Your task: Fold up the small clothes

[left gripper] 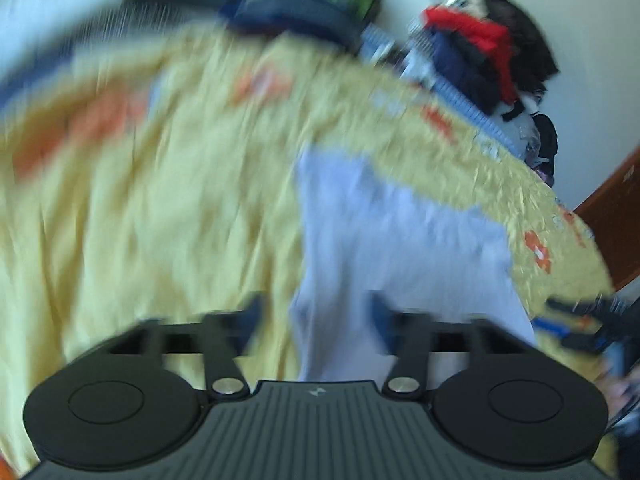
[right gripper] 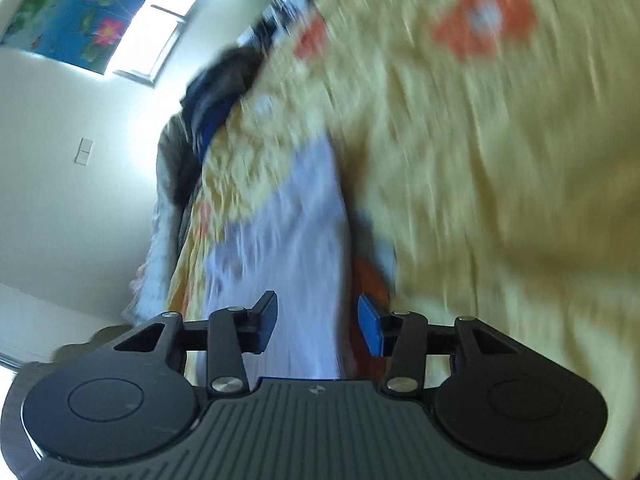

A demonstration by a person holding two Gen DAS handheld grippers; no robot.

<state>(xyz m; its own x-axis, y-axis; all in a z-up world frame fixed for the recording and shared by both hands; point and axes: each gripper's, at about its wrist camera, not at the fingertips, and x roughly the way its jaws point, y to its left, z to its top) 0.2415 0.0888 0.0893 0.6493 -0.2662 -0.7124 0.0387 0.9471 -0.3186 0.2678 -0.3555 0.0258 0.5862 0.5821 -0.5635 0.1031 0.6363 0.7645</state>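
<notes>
Both tongs stand open, left gripper point(left gripper: 316, 316) and right gripper point(right gripper: 318, 320), holding nothing. The pale garment point(left gripper: 400, 232) looks light and floppy, though blur hides detail; pinch its corners on the yellow bedspread point(left gripper: 160, 200).

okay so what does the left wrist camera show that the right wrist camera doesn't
Only the left wrist view shows the heap of dark and red clothes against the wall and a brown wooden edge. Only the right wrist view shows the bright window, the blue flower picture and a wall switch. Both show the yellow bedspread and the pale lilac garment ahead of open jaws.
</notes>
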